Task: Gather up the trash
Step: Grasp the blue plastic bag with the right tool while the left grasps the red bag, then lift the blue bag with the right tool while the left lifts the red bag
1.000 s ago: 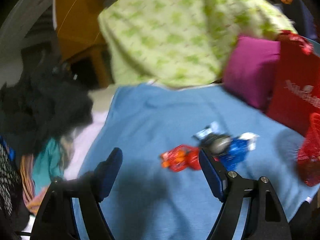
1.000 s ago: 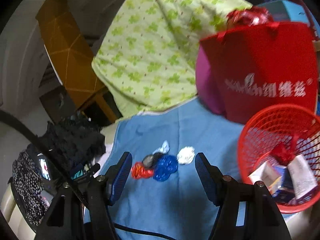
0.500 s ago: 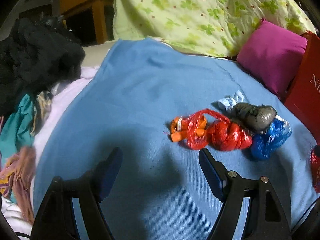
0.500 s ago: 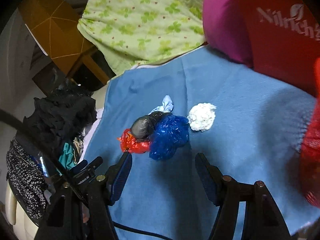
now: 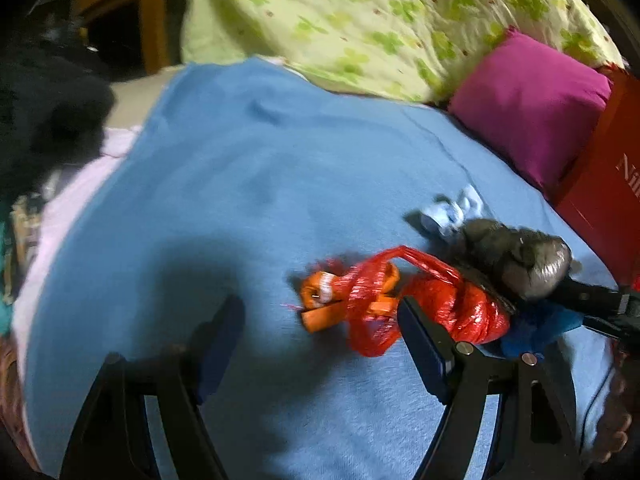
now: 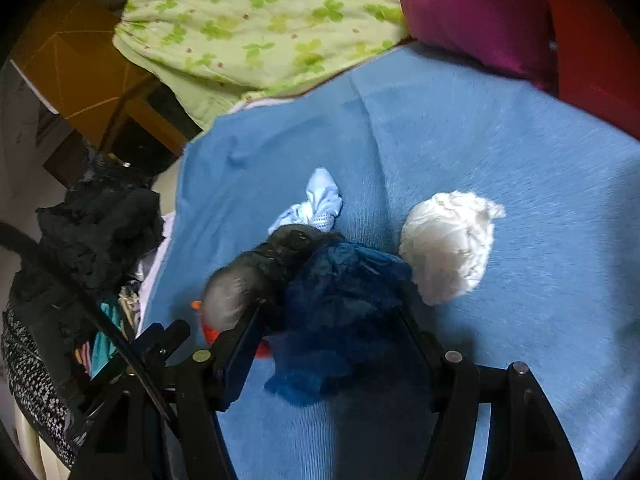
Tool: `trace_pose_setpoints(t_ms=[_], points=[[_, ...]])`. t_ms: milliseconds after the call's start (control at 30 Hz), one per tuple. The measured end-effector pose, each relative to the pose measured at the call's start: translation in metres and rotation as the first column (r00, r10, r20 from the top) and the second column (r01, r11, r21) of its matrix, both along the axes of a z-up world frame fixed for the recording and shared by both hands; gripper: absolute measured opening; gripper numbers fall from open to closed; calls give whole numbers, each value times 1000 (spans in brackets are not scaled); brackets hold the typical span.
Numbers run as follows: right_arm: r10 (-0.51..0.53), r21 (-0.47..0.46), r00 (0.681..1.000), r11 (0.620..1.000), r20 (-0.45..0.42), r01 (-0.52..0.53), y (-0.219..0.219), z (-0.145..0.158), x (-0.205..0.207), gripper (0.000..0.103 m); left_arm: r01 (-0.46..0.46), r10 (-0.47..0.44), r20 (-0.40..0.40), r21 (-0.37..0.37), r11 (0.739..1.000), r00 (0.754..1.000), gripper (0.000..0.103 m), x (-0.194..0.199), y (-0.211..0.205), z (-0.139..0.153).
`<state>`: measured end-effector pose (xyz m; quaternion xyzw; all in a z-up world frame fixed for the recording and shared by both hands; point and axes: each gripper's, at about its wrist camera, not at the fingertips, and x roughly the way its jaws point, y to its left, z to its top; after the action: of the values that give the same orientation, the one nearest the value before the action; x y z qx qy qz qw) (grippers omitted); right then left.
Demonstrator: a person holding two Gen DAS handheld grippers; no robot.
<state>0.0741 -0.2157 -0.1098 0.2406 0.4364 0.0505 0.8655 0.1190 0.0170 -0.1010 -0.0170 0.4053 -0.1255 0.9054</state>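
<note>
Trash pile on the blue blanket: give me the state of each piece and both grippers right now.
left gripper: open, empty, red bag just ahead.
right gripper: open, straddling blue bag, not closed.
red bag: knotted, lying on blanket.
blue bag: crumpled, between right fingers.
black bag: tied, against blue bag.
white wad: balled, untouched.
pale blue scrap: knotted, loose.

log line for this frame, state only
left gripper: open, near red bag | right gripper: open, straddling blue bag | white wad: on blue blanket
</note>
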Motion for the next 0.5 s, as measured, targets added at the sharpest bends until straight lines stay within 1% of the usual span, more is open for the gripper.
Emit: trace_pose_setpoints(t_ms=[33,100,133,167,200,233,300,367,433,500], points=[[12,-9,1000,1000,-1,-12,3,-1,0,56,14,-14,-17,0,1000,1000,74,4,-3,-4],[20,-33,999,999,27,-19,5,4,-8,46,46,-47,-53,-11,999,998,46,9,-7,-12],[22,-43,999,999,35,-20,4,7,-13,44,64,-66,-74,-24,998,995,41,12,-9,-17],[19,-54,999,998,47,-17,3,10,-19,36,77,-80,-90,-34,996,993,27,13,-10,-20],[18,-60,998,998,54,-15,1,13,-26,30,84,-87,-97,-39,996,992,12,14,-10,-21],[18,-58,998,998,59,-14,-1,15,-32,28,89,-93,-102,-44,995,990,10,13,-11,-22],[18,-53,998,998,68,-14,-7,21,-49,25,96,-100,-88,-53,994,991,8,8,-11,-19],[15,-64,997,998,77,-10,-11,25,-65,24,109,-112,-52,-55,993,992,7,0,-10,-12],[10,-63,997,998,81,-5,-19,29,-85,24,109,-111,-33,-46,993,993,7,-7,-5,-6],[14,-54,996,998,84,-9,-24,33,-102,24,122,-124,-20,-56,991,992,7,-18,2,0]])
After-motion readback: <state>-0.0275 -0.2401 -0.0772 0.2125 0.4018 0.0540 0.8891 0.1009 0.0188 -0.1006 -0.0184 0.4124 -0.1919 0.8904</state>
